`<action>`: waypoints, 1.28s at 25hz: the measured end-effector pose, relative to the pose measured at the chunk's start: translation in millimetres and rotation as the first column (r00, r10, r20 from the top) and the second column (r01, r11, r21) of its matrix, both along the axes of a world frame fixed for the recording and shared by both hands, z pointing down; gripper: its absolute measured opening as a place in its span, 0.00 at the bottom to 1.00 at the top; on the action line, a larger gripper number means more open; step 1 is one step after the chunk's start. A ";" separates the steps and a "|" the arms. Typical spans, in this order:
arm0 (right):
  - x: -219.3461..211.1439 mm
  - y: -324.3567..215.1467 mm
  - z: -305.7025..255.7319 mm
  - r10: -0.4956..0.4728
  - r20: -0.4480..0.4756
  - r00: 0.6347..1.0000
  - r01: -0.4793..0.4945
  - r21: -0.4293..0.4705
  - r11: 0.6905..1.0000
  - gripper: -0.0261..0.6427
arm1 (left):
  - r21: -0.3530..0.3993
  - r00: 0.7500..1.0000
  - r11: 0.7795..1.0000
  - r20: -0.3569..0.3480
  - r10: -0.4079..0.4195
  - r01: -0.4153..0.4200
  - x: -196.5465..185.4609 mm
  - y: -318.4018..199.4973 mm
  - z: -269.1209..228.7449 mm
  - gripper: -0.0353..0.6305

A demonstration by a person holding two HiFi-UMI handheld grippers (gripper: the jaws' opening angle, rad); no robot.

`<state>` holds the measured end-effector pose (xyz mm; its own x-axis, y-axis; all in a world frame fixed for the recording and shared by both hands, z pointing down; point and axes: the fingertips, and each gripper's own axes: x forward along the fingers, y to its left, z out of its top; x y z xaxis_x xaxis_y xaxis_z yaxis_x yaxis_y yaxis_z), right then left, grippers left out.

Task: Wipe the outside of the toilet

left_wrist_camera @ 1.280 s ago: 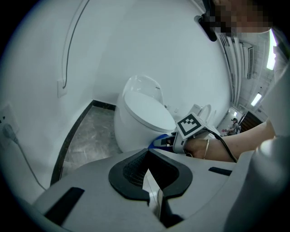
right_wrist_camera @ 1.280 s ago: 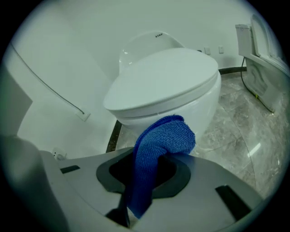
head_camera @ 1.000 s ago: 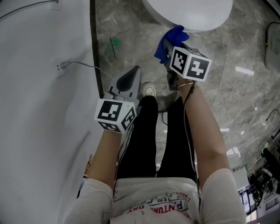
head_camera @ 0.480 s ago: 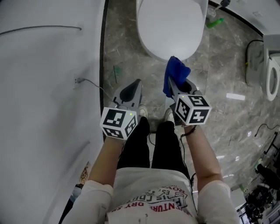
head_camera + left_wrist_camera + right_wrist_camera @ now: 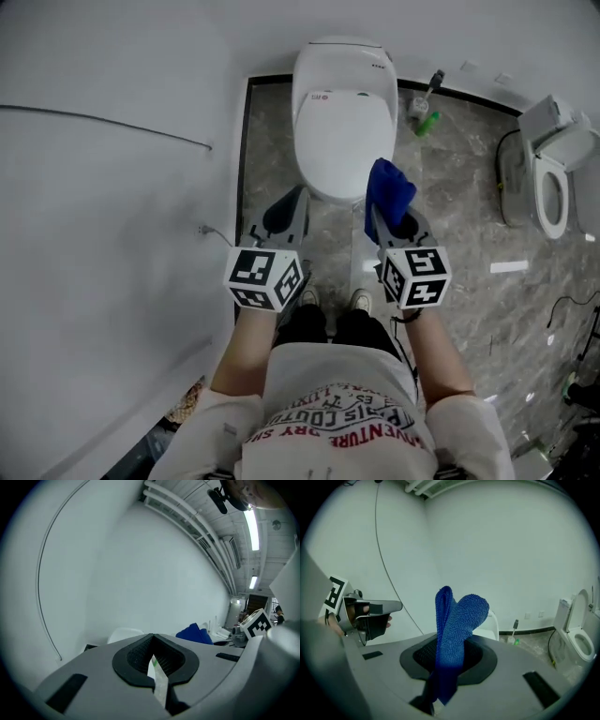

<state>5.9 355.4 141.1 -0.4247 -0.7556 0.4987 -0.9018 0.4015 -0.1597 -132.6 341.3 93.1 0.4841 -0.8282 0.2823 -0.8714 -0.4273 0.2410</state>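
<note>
The right tool [image 5: 391, 217] grips a blue cloth [image 5: 388, 186], just before the front edge of the toilet [image 5: 341, 103]. The left tool [image 5: 285, 214], jaws together, holds nothing. A narrow strip of floor [image 5: 268, 141] separates the toilet from the wall [image 5: 122, 216]

Grey marbled floor [image 5: 459, 234] carries a white toilet [image 5: 342, 103] by the wall, a second toilet [image 5: 553, 183] to its right — a green bottle [image 5: 425, 123] lies between them.

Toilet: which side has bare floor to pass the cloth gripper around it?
Right side is roomier: bare marble floor between the toilet and the second toilet. Near the back wall it is crowded by a brush and green bottle. On the left, only a narrow floor strip separates toilet and white wall.
</note>
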 end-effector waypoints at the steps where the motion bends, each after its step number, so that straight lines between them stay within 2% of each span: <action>1: 3.9 3.4 -21.0 0.001 0.008 1.000 -0.001 0.026 1.000 0.15 | 0.020 1.000 1.000 0.003 0.001 -0.001 4.6 4.5 -18.9 0.06; 7: 18.9 25.5 -118.4 -0.016 0.014 1.000 0.013 0.164 0.986 0.15 | 0.121 0.999 0.992 0.046 0.013 -0.018 19.0 35.8 -101.7 0.06; 12: 29.6 35.5 -180.3 -0.026 -0.002 1.000 0.026 0.283 0.959 0.15 | 0.209 0.998 0.978 0.064 -0.022 0.008 15.7 47.8 -157.6 0.06; 18: 32.1 50.4 -201.8 -0.039 -0.010 0.999 0.041 0.322 0.946 0.15 | 0.282 0.995 0.959 0.083 -0.062 0.036 7.4 59.0 -192.8 0.06; 27: 29.9 59.7 -223.4 -0.042 -0.052 0.998 0.059 0.367 0.928 0.15 | 0.286 0.992 0.958 0.110 -0.055 0.021 12.6 75.2 -201.7 0.06; 32: 28.8 63.6 -231.7 -0.044 -0.058 0.997 0.063 0.386 0.920 0.15 | 0.299 0.993 0.954 0.099 -0.067 0.035 9.5 82.3 -206.7 0.06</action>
